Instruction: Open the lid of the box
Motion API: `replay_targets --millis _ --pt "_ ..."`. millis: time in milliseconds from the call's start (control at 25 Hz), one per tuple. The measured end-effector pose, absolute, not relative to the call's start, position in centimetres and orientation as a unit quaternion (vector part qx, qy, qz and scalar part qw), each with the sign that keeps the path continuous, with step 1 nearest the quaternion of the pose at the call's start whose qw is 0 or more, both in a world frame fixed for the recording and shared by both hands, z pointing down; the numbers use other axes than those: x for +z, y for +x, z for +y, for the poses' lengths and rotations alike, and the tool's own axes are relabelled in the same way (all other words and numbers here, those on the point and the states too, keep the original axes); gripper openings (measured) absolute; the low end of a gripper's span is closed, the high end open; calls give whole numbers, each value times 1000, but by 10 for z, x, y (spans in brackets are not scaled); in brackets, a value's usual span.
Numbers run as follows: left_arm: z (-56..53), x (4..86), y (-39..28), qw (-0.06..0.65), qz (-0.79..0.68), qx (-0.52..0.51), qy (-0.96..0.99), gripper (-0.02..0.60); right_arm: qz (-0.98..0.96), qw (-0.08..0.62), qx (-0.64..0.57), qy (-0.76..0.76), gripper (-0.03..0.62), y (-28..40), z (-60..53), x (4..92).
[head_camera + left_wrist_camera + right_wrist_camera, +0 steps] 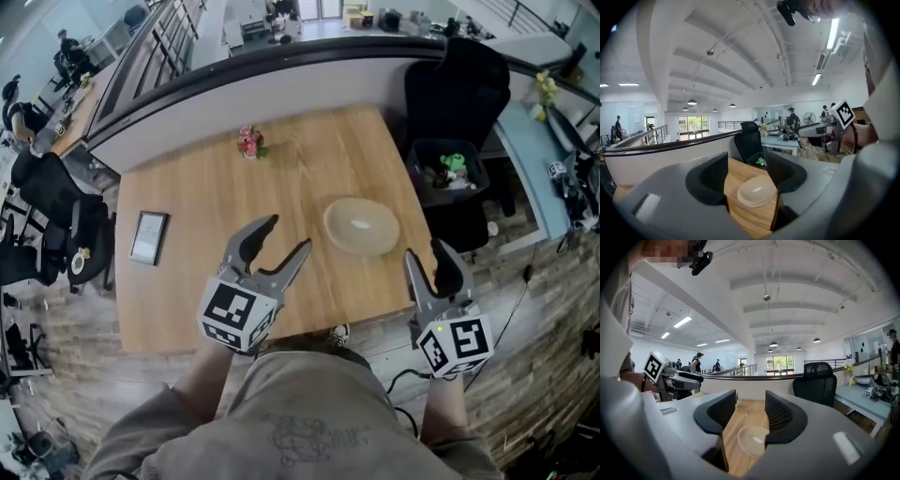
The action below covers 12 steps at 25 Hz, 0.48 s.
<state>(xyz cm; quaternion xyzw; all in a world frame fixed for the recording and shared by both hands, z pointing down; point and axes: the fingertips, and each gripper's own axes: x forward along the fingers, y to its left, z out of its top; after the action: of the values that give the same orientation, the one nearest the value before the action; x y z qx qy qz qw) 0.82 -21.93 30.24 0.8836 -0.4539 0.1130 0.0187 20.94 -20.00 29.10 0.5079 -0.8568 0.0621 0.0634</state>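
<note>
1. Left gripper, nearest, hovers over the table's near edge, jaws apart and empty.
2. The round cream box sits just ahead on the wooden table, lid on. Best to steady the base and pinch the lid's rim squarely.
3. Right gripper, at the table's right edge, is likewise spread and empty.
4. No readable writing, only square markers.

no readable text, labels or numbers anywhere
</note>
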Motion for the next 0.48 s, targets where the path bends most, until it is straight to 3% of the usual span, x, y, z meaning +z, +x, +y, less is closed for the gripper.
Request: replay_targets --millis 480 --pt "-275 367 -2 19 -395 192 898 256 -856 115 93 494 181 168 -238 345"
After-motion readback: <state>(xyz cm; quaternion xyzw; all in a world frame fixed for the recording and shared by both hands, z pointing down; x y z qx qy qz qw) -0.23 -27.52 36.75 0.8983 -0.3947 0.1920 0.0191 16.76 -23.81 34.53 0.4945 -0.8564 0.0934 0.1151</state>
